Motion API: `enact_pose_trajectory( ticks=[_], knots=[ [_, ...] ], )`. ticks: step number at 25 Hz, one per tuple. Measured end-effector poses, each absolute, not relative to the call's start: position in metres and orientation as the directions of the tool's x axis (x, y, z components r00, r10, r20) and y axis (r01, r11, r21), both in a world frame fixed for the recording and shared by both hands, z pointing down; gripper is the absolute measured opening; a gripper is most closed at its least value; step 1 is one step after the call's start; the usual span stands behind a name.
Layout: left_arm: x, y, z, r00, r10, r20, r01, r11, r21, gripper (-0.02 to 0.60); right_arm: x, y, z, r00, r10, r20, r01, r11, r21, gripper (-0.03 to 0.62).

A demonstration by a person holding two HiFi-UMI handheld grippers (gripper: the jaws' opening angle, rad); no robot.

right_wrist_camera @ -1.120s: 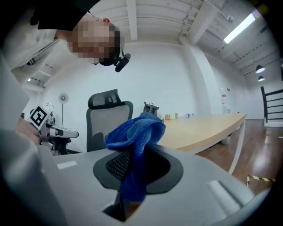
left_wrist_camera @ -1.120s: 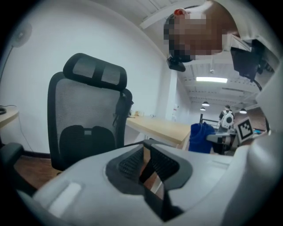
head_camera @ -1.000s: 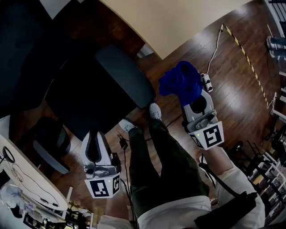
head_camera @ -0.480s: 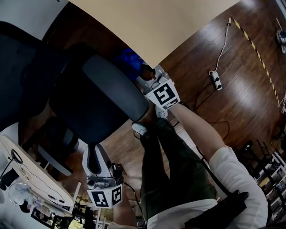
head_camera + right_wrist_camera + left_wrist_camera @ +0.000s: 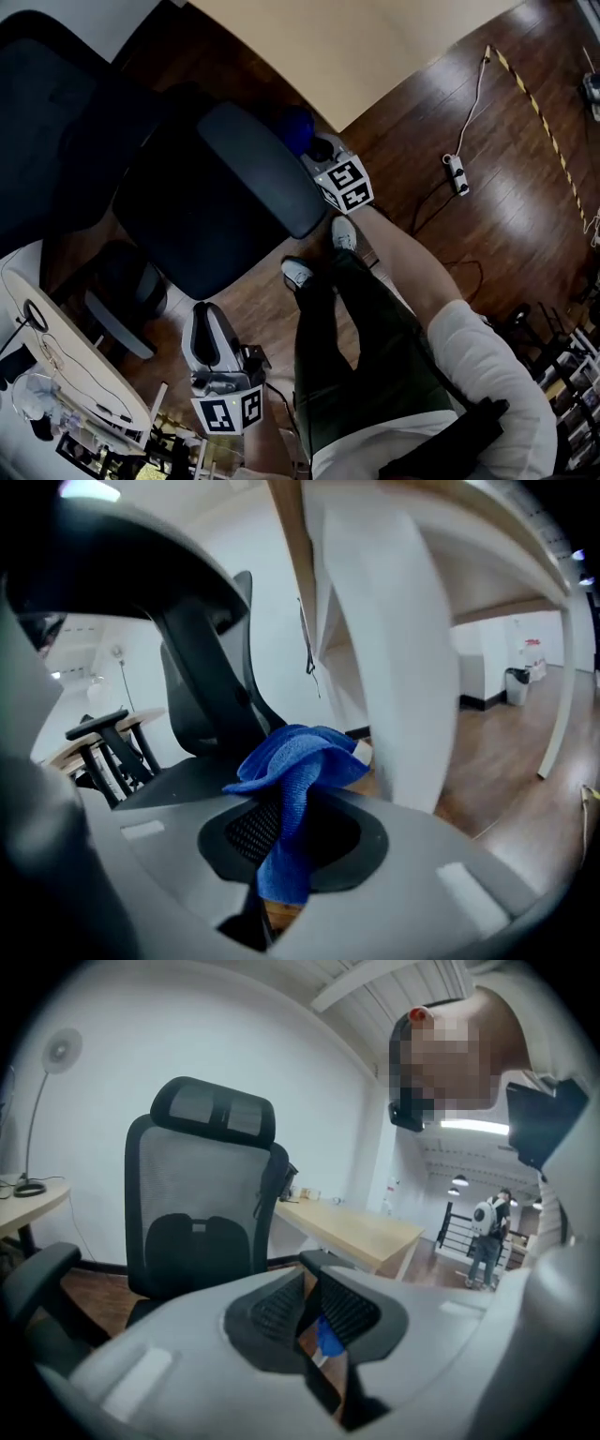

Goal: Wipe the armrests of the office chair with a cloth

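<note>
Approach step, we reckon. Right gripper (image 5: pixel 281 846) clamped on crumpled blue microfibre cloth (image 5: pixel 295 761), at 1 o'clock of the black mesh office chair's (image 5: pixel 202 1204) slate padded armrest (image 5: pixel 253 173). Left gripper (image 5: pixel 309 1326) closed, nothing in it. Next we'd need cloth up onto the pad.

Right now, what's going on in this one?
A person stands at an office chair with a gripper in each hand. The right gripper is shut on a blue cloth, held low at the chair's far side, by the desk. The left gripper is shut and empty, near the other armrest. Whether the cloth touches an armrest can't be told.
</note>
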State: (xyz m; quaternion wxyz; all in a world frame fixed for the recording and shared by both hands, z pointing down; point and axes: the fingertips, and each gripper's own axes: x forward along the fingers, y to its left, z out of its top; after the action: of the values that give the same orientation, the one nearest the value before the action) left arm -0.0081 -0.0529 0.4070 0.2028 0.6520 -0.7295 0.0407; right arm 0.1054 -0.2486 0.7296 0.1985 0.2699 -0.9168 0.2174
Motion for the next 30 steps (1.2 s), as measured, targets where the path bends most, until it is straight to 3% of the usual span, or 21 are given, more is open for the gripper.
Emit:
enact_pose_trajectory(
  ticks=[4, 6, 10, 14, 19, 24, 30],
  knots=[
    [-0.007, -0.044, 0.356, -0.064, -0.946, 0.319, -0.971, 0.133, 0.200, 0.046, 0.202, -0.178, 0.595, -0.766, -0.466, 0.443, -0.611, 0.743, -0.273, 0.067],
    [-0.009, -0.051, 0.316, -0.087, -0.963, 0.255, -0.976, 0.133, 0.171, 0.048, 0.223, -0.172, 0.486, -0.785, -0.518, 0.340, -0.604, 0.761, -0.236, 0.067],
    [-0.009, -0.069, 0.204, -0.097, -0.992, 0.086, -0.991, 0.105, 0.083, 0.046, 0.193, -0.175, 0.236, -0.851, -0.525, 0.011, -0.521, 0.841, -0.143, 0.068],
    [-0.006, -0.042, 0.085, -0.050, -0.998, -0.040, -0.998, 0.048, 0.051, 0.046, 0.158, -0.134, 0.089, -0.864, -0.483, -0.141, -0.479, 0.876, -0.059, 0.069],
    [-0.026, 0.009, 0.019, -0.057, -0.991, -0.120, -0.997, 0.062, -0.040, 0.046, 0.131, -0.090, 0.039, -0.871, -0.460, -0.174, -0.462, 0.886, -0.032, 0.069],
    [-0.049, 0.065, 0.020, -0.162, -0.982, -0.093, -0.986, 0.165, -0.020, 0.046, 0.132, -0.053, 0.031, -0.898, -0.418, -0.139, -0.404, 0.907, -0.123, 0.069],
    [-0.048, 0.132, 0.009, -0.244, -0.963, -0.114, -0.969, 0.248, -0.020, 0.046, 0.143, -0.003, 0.014, -0.916, -0.375, -0.146, -0.367, 0.927, -0.079, 0.071]
  ],
)
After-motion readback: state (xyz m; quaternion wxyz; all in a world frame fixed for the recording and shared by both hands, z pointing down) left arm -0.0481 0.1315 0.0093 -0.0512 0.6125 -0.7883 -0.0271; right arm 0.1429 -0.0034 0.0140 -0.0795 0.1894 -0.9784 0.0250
